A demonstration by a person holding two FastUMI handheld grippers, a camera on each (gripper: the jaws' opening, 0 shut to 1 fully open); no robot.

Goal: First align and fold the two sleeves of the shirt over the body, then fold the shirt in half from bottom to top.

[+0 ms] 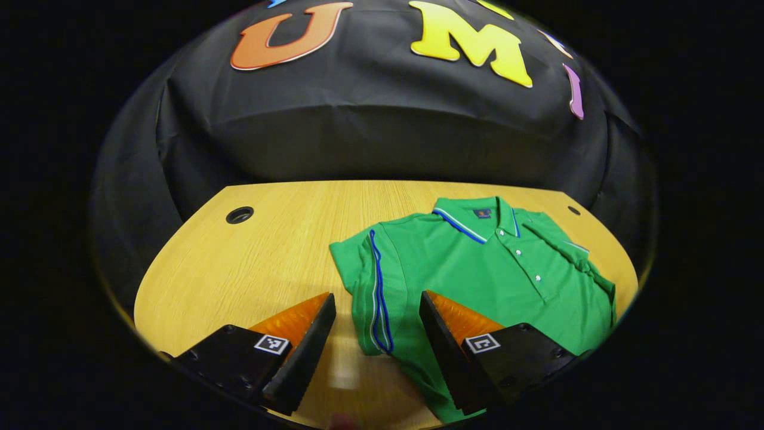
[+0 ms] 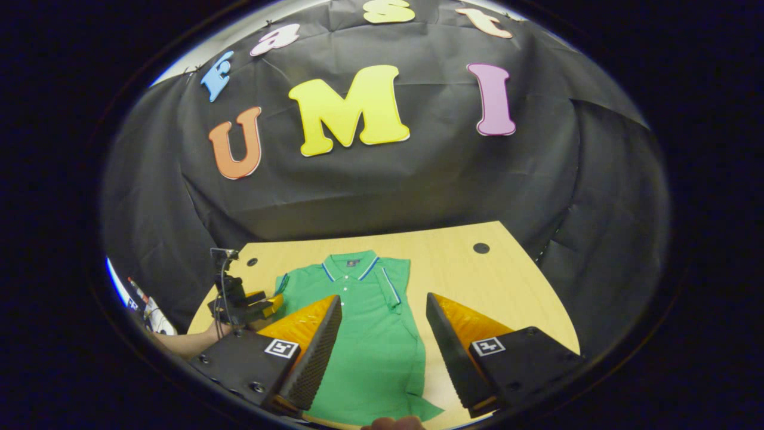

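A wooden worktop (image 1: 239,269) with 2 round cable holes (image 1: 240,214) is standing before the black cloth wall (image 1: 382,131).

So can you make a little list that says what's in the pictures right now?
shirt: green polo shirt, flat on the table, collar toward the booth wall
sleeves: both already folded over the body
bottom-to-top fold: not done yet
table: wooden table
left gripper: open, above the shirt's side edge
right gripper: open, above the shirt
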